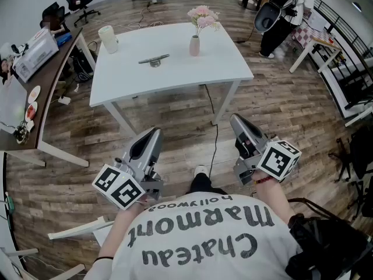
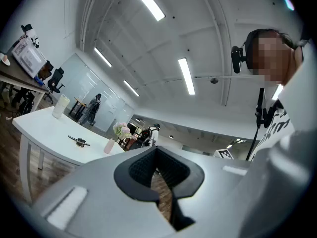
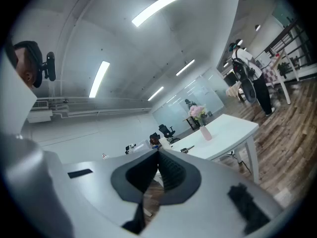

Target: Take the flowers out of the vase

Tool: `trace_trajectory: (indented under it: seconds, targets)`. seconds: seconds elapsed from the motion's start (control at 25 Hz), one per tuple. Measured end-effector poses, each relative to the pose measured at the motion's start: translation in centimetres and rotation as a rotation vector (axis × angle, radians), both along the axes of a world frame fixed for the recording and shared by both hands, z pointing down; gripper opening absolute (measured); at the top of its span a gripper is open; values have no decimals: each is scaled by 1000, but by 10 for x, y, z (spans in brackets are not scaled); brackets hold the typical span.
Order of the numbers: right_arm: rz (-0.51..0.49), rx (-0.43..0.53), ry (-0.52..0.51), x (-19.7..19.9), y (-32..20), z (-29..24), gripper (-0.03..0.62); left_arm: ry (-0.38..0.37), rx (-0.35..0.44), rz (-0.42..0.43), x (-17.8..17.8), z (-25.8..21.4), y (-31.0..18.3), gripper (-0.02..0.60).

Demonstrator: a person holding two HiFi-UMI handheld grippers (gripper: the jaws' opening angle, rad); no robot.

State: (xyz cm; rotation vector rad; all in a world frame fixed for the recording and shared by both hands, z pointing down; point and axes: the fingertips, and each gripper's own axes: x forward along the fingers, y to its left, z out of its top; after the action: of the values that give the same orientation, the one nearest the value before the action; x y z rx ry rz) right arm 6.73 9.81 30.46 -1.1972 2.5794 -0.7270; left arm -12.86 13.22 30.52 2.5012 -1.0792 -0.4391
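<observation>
Table (image 1: 128, 77) was smooth, matt white; floor (image 1: 280, 98) was grained wood plank, low sheen; vase (image 1: 194, 45) looked smooth, matt pink.

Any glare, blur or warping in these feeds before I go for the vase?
Head view: even light, sharp, the vase clear on the table, edges bowed. Left gripper view: strong fisheye, bright ceiling lights, no washout, vase small. Right gripper view: same warping, dark corners, vase small but distinct.

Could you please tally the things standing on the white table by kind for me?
pink vase: 1
bunch of pink flowers: 1
white jug: 1
dark flat tool: 1
Total on the white table: 4
</observation>
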Motion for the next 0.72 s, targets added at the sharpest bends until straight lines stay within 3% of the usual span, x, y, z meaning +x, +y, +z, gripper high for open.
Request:
trace_trajectory:
  seconds: [0.72]
  targets:
    - [4, 27, 3, 8, -20, 1, 17, 0, -2, 14, 9, 3, -20, 5]
